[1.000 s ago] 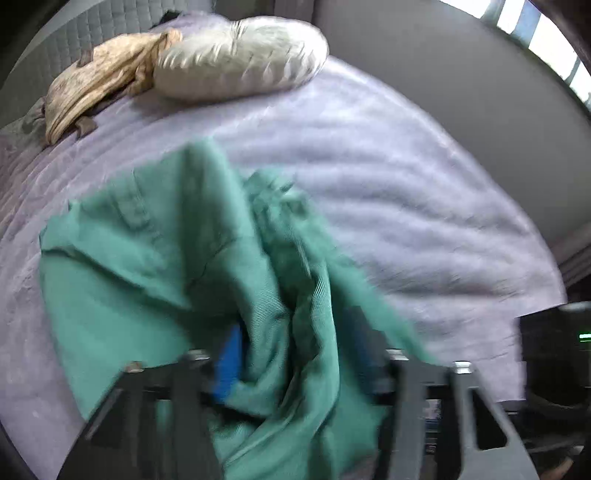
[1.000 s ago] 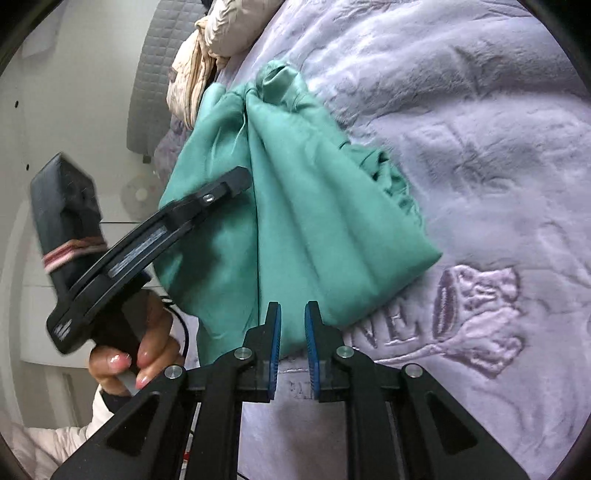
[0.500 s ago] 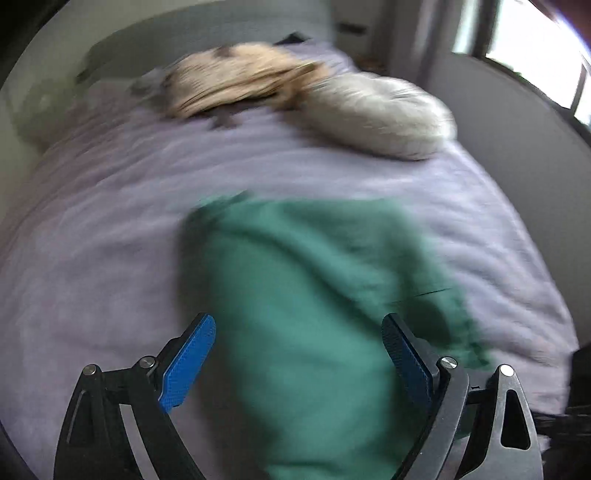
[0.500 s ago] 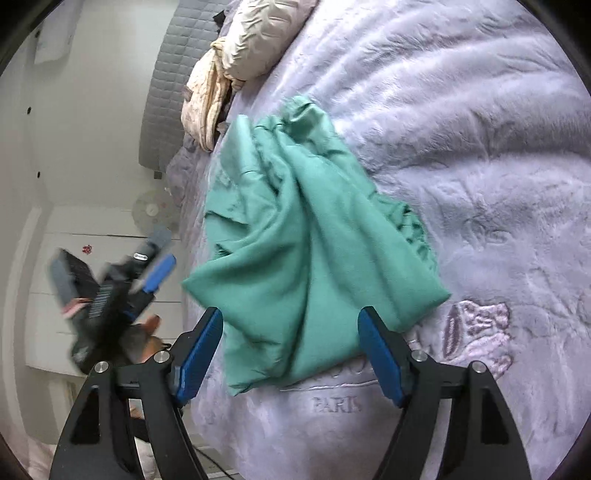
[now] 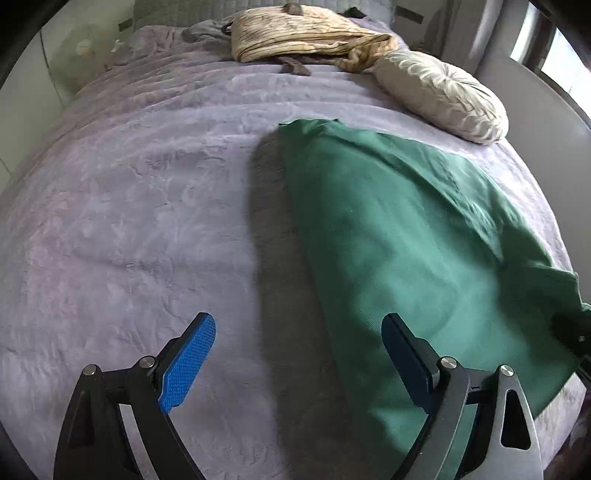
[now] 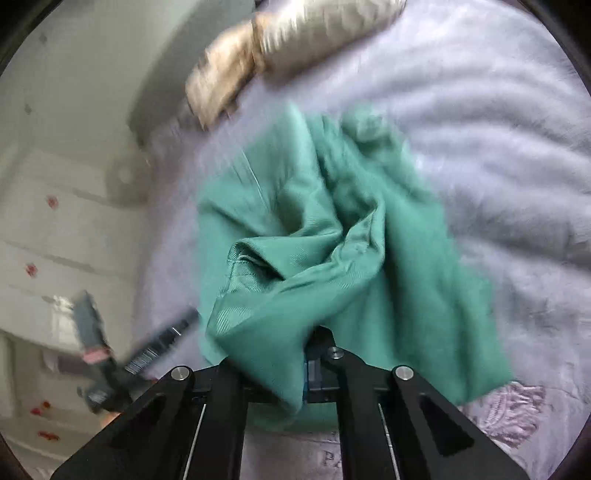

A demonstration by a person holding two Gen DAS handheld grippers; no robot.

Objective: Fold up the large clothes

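A green garment lies crumpled on the lilac bed cover, stretching from mid-bed to the near right. My left gripper hovers open over its left edge; nothing is between its blue pads, and the right finger stands over the cloth. In the right wrist view the green garment is bunched and raised toward the camera. My right gripper is closing down on a gathered fold of it, pads pressed on the cloth. The left gripper shows blurred at the lower left, off the garment.
A cream ruffled pillow and a beige crumpled cloth lie at the head of the bed. A grey wall and window run along the right side. White cabinets stand beyond the bed's far side. Lilac cover surrounds the garment.
My left gripper let go of the green cloth, opened wide and swung left off it. My right gripper opened, then shut on a fold of the garment and rose with it.
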